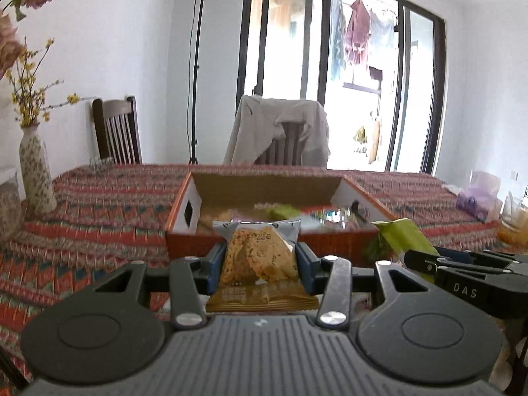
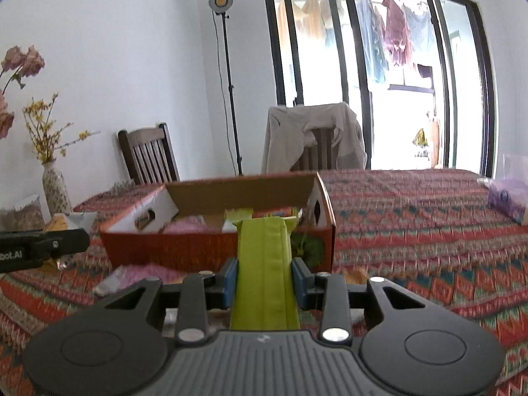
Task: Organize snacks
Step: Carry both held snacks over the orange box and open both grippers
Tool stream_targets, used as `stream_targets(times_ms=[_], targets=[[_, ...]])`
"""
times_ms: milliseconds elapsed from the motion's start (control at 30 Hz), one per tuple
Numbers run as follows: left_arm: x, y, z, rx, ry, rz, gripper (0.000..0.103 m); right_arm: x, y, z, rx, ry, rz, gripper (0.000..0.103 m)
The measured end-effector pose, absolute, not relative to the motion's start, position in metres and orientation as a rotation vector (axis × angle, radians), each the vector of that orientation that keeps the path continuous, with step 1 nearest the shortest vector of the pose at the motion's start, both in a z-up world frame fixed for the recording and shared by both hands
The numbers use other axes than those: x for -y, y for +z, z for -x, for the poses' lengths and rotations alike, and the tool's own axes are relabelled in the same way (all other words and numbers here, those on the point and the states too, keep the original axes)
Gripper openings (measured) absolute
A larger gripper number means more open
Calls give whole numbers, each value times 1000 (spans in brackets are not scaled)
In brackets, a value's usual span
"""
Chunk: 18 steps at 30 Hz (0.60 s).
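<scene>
Where left view shows cracker packet (image 1: pixel 257 257), right view green packet (image 2: pixel 264 264), pink packet (image 2: pixel 138 275)

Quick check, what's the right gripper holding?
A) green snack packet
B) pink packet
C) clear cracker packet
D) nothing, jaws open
A: the right gripper is shut on the green snack packet, held just short of the orange cardboard box; the cracker packet sits in the left gripper.

You see a clear-fronted cracker packet (image 1: pixel 258 257) held upright and a long green packet (image 2: pixel 264 274) held lengthwise, both before the open orange cardboard box (image 2: pixel 211 247) already holding assorted snacks on the table.
</scene>
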<state>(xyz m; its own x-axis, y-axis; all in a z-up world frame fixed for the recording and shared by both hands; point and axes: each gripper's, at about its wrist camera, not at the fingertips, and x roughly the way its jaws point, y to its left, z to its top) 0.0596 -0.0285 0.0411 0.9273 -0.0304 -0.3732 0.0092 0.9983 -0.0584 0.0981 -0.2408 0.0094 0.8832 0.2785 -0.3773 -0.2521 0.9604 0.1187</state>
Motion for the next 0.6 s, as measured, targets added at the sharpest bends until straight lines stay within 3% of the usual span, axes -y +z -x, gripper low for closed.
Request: stream_targets(times_ms=[600], targets=[[29,74,-150,-304,-13,82,46,216,56,-195,-307,286,-75,34]])
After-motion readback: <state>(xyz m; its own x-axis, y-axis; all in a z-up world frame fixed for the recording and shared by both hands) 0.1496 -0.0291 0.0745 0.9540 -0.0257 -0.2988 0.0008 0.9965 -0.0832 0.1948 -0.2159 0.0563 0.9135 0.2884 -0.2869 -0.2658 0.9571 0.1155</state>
